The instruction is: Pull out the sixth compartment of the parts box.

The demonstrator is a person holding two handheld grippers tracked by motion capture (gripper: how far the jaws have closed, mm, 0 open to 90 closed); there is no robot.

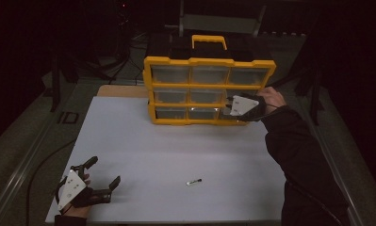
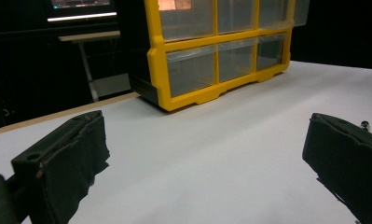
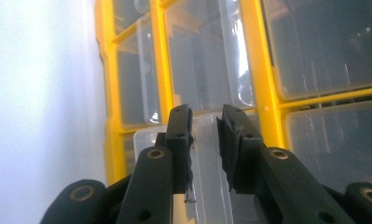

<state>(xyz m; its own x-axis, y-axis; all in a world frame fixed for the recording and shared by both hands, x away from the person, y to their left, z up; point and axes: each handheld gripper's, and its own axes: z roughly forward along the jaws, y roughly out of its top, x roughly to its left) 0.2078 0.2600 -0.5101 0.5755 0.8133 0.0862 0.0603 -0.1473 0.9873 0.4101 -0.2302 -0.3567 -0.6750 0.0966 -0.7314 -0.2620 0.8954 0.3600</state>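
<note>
One drawer (image 3: 207, 154) is pinched, apparently by its lip, in the right gripper (image 3: 206, 122) for pulling; the left gripper (image 1: 103, 176) is rested wide open.

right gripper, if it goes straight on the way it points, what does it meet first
Probably the clear drawer in the yellow organizer: the right gripper already has its fingers astride the drawer's front, though contact is unclear.

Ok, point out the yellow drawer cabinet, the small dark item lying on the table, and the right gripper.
yellow drawer cabinet (image 1: 209, 60), high view, top bar of its frame.
small dark item (image 1: 193, 181), high view, its middle.
right gripper (image 3: 205, 122), right gripper view, midway between the fingertips, at a clear drawer front.
</note>
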